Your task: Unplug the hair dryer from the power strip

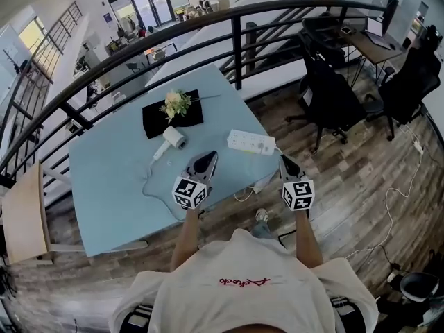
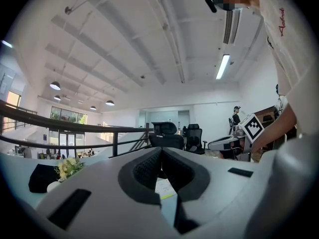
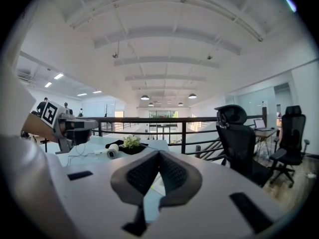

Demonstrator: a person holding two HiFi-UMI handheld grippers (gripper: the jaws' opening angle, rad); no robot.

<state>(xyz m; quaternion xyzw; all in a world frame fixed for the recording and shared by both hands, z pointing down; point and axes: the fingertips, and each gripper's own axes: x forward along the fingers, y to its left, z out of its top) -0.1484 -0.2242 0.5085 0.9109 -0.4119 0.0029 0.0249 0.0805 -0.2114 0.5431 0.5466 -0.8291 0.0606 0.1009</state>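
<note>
A white hair dryer (image 1: 173,138) lies on the light blue table (image 1: 111,186) in front of a black mat. Its cord (image 1: 148,180) loops toward the table's front edge and runs under my left gripper. The white power strip (image 1: 251,142) lies at the table's right side. My left gripper (image 1: 207,159) hovers shut and empty just left of the strip. My right gripper (image 1: 284,161) is shut and empty at the strip's right end, past the table edge. A bit of the strip (image 2: 163,187) shows below the left gripper (image 2: 162,151). The right gripper (image 3: 159,154) faces the dryer (image 3: 112,151).
A black mat with a flower bunch (image 1: 176,104) lies at the table's far side. A black railing (image 1: 236,44) curves behind the table. Black office chairs (image 1: 331,99) stand on the wood floor to the right. A wooden chair (image 1: 24,217) stands at the left.
</note>
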